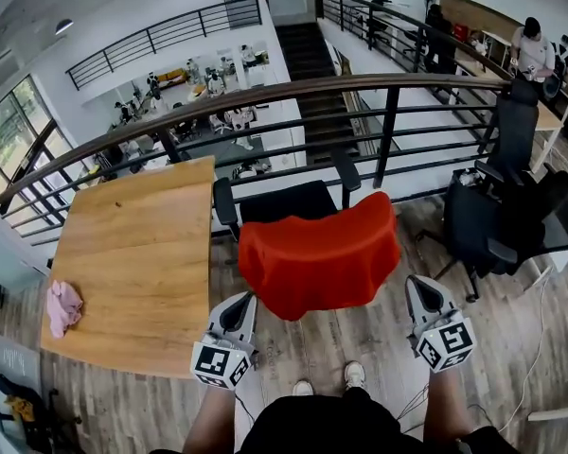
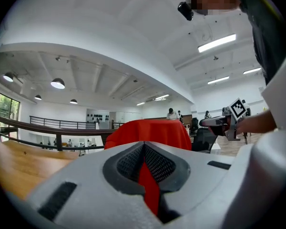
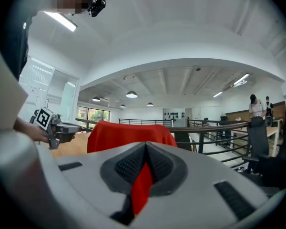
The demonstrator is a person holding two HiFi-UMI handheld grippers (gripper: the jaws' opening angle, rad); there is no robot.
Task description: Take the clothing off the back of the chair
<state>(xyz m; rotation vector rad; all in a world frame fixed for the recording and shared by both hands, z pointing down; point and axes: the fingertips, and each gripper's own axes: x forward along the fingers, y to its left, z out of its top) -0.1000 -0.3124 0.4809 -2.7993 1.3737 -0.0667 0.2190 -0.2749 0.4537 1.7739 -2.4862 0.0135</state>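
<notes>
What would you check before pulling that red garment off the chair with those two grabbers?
1. Left gripper shut on the red garment: ok, red fabric is pinched between its jaws.
2. Right gripper shut on the garment: ok, red fabric sits between its jaws too.
3. Both grips at opposite lower edges, for an even lift: ok in the head view.
4. Garment off the black office chair: not ok, it drapes over the backrest.
5. Fabric free of snags on the backrest: cannot tell, the garment covers it.
6. Wooden table apart from the garment: ok, it stands off to the left.
</notes>
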